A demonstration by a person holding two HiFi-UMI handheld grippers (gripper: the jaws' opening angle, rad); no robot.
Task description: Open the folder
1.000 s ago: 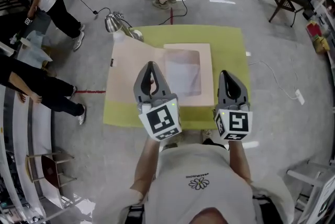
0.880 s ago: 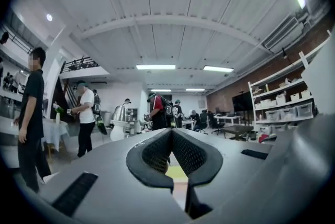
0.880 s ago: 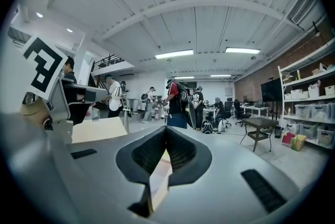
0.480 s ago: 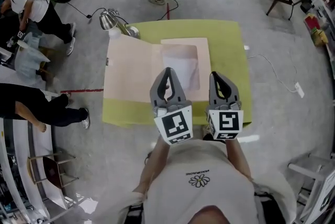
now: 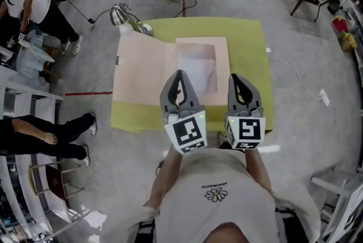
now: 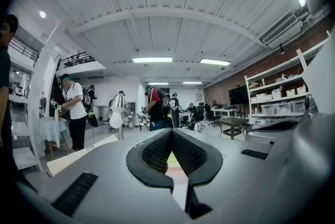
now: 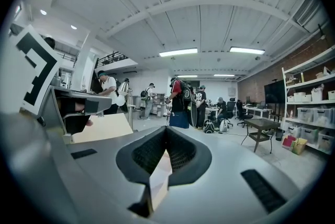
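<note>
Jaws: left gripper (image 5: 179,76) and right gripper (image 5: 237,79) both closed, empty.
Risk: pushing the open folder (image 5: 142,74) could knock the lamp (image 5: 120,13) beside it.

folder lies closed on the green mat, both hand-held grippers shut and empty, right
Not closed: the head view shows the folder lying open, cover spread flat leftward, on the green mat. The left hand-held gripper and right hand-held gripper are indeed shut and empty.
</note>
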